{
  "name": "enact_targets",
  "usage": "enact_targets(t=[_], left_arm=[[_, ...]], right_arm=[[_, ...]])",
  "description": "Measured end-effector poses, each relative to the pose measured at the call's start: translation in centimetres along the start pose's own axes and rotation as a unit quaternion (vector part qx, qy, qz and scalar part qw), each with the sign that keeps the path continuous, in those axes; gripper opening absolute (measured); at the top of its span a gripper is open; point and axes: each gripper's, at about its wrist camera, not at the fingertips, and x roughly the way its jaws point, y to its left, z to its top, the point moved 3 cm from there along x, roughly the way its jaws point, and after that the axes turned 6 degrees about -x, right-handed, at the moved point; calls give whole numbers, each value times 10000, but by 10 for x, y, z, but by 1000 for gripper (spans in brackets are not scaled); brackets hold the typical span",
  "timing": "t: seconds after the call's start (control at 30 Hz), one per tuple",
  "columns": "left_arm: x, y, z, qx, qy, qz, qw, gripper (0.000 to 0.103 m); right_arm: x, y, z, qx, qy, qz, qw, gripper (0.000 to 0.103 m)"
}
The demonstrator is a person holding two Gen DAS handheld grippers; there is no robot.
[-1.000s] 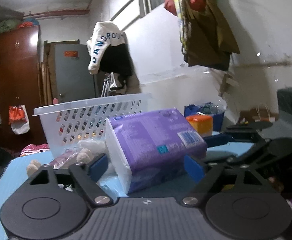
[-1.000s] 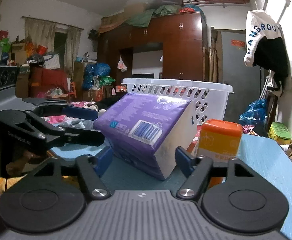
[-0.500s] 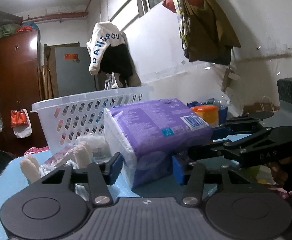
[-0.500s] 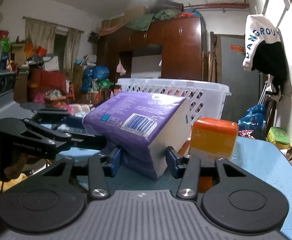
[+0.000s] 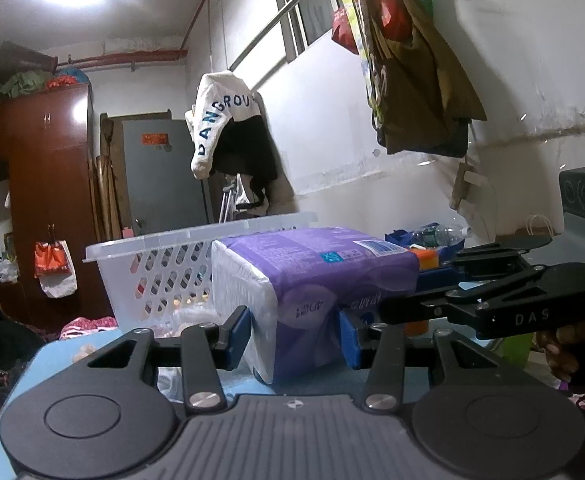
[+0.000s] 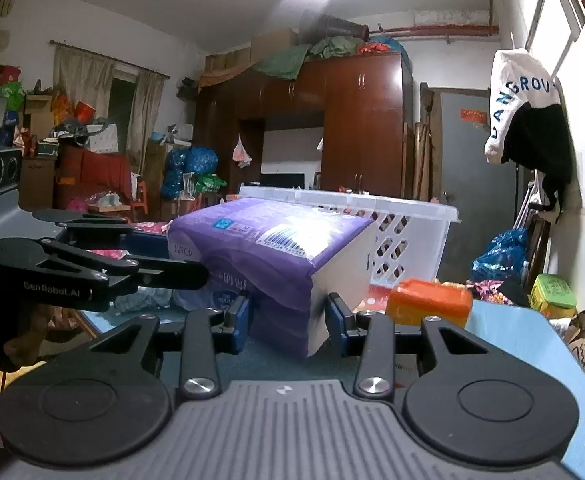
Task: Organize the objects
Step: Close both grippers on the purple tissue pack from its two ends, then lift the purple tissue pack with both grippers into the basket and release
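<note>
Purple pack (image 5: 316,276), long axis level, toward white basket (image 5: 164,272), clamped by left claw (image 5: 294,334) and right claw (image 6: 288,322).

Each camera sat low behind its own jaws, looking forward along them just above the blue bench (image 5: 72,354). Both were very close to the purple pack (image 5: 312,276) (image 6: 268,252), which lay between the jaws of each view and filled its middle. The two views came at it from different sides, so each caught the other gripper reaching in from its edge. Both shared the white basket (image 5: 164,268) (image 6: 404,232) beyond the jaws and the hanging white garment (image 5: 220,120) (image 6: 516,100).
</note>
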Motion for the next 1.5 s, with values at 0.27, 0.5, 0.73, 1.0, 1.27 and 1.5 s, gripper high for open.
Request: enact_targets(t=[0.27,0.5,0.73,1.0,1.27,1.5], left_arm=[[1,4,48,192,-405,139,9989,50],[54,38,122,136,-364,272,9989,50],[138,89,128,-341,492,338,9976,50],[173,100,126,-367,855,739,9929,51],[133,110,125,-342,361,1107,9926,103],[44,96,103,-685,46,1061,9920,103]], right_arm=[[3,-13,49,-191,-254,-171,9993,43],[54,-54,116,-299,-224,-263,9990,43],[140,-90,106,27,820,-162,9965,43],[173,-86,87,-59,1360,-292,9903,43],[114,-89,91,68,1048,-852,9908,99],[17,-93,67,766,226,-971,9921,103]])
